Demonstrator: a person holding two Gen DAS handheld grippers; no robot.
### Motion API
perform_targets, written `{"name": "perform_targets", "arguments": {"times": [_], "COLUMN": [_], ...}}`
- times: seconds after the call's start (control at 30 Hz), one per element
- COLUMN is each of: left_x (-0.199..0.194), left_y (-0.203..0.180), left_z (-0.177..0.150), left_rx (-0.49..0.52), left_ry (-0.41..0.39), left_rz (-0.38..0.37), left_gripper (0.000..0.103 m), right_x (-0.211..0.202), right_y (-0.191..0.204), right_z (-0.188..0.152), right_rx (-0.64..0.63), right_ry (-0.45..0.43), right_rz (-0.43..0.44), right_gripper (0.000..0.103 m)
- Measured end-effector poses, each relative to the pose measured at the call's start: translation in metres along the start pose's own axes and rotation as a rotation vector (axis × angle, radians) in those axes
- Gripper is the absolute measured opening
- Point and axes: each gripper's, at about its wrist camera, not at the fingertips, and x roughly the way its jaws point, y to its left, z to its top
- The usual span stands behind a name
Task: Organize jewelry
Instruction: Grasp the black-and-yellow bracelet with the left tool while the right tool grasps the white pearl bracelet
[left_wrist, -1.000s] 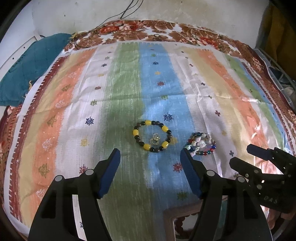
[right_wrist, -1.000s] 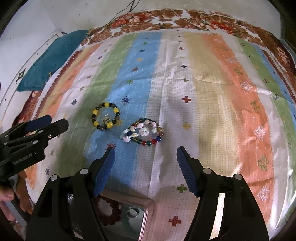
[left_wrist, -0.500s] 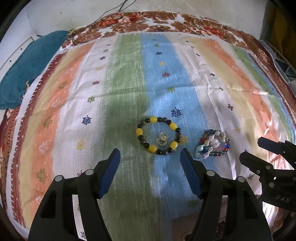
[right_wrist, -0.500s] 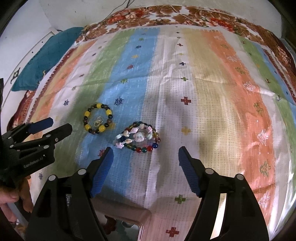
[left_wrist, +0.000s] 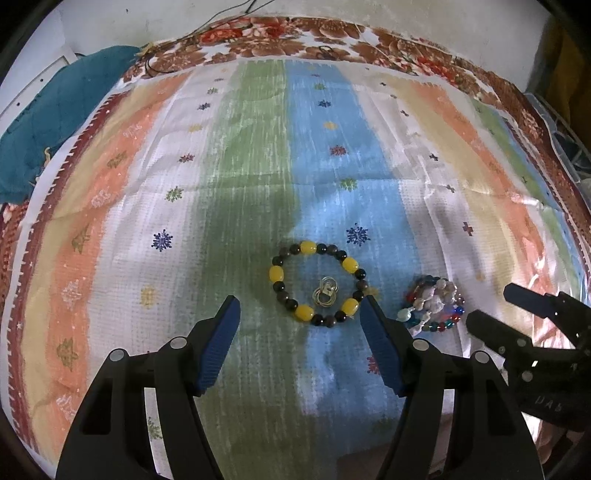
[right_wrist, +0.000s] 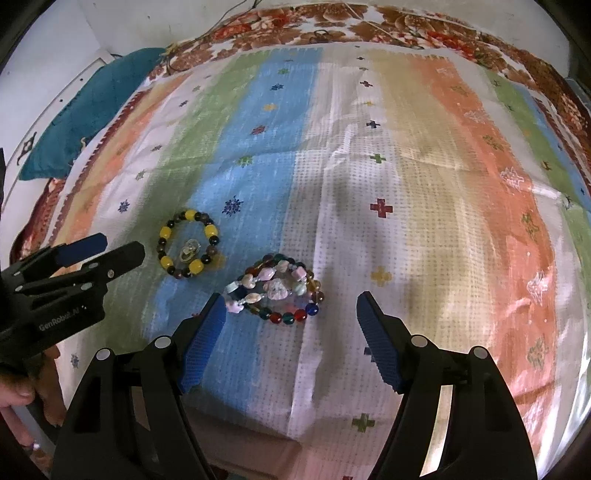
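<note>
With both tongs agape and empty, nearest: right tongs (right_wrist: 288, 332), mixed-bead bracelet (right_wrist: 279, 290) at twelve o'clock; yellow-bead bracelet (left_wrist: 317, 284) ahead of left tongs (left_wrist: 299, 339).

A striped cloth (right_wrist: 369, 184) in green, blue, white, tan and orange bands, dotted with small cross and flower motifs, covers a bed and shows a few creases. Beneath it lies a brown floral sheet (left_wrist: 332, 40), its border showing along the far edge. A teal cushion (left_wrist: 48, 122) sits at the far left corner, against a pale wall (left_wrist: 332, 11). Thin dark cables (right_wrist: 229, 14) trail near the top edge.
</note>
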Motion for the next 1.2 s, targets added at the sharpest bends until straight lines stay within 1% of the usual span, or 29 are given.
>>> {"name": "perform_targets", "arguments": {"times": [0.2, 0.43, 0.73, 0.87, 0.97, 1.03, 1.1, 1.2], "left_x": [0.008, 0.02, 0.035, 0.039, 0.043, 0.048, 0.051, 0.057], "left_y": [0.006, 0.01, 0.011, 0.016, 0.019, 0.022, 0.024, 0.026], "left_z": [0.003, 0.009, 0.01, 0.01, 0.011, 0.011, 0.011, 0.01], "left_rx": [-0.006, -0.045, -0.025, -0.039, -0.057, -0.072, -0.084, -0.093], "left_ry": [0.005, 0.007, 0.028, 0.034, 0.05, 0.066, 0.078, 0.094], "left_rz": [0.01, 0.017, 0.039, 0.045, 0.048, 0.043, 0.041, 0.039], "left_gripper": [0.067, 0.067, 0.067, 0.067, 0.066, 0.062, 0.054, 0.052], "right_x": [0.008, 0.017, 0.029, 0.032, 0.034, 0.036, 0.037, 0.042], "right_y": [0.0, 0.0, 0.002, 0.002, 0.002, -0.001, -0.002, -0.003], "right_z": [0.004, 0.012, 0.013, 0.015, 0.016, 0.016, 0.016, 0.016], "right_rx": [-0.002, -0.012, -0.038, -0.043, -0.043, -0.033, -0.024, -0.012], "right_ry": [0.005, -0.005, 0.011, 0.007, 0.016, 0.027, 0.038, 0.057], "right_rz": [-0.005, -0.008, -0.042, -0.044, -0.034, -0.019, -0.002, 0.02], "right_gripper": [0.073, 0.073, 0.073, 0.073, 0.073, 0.073, 0.065, 0.057]}}
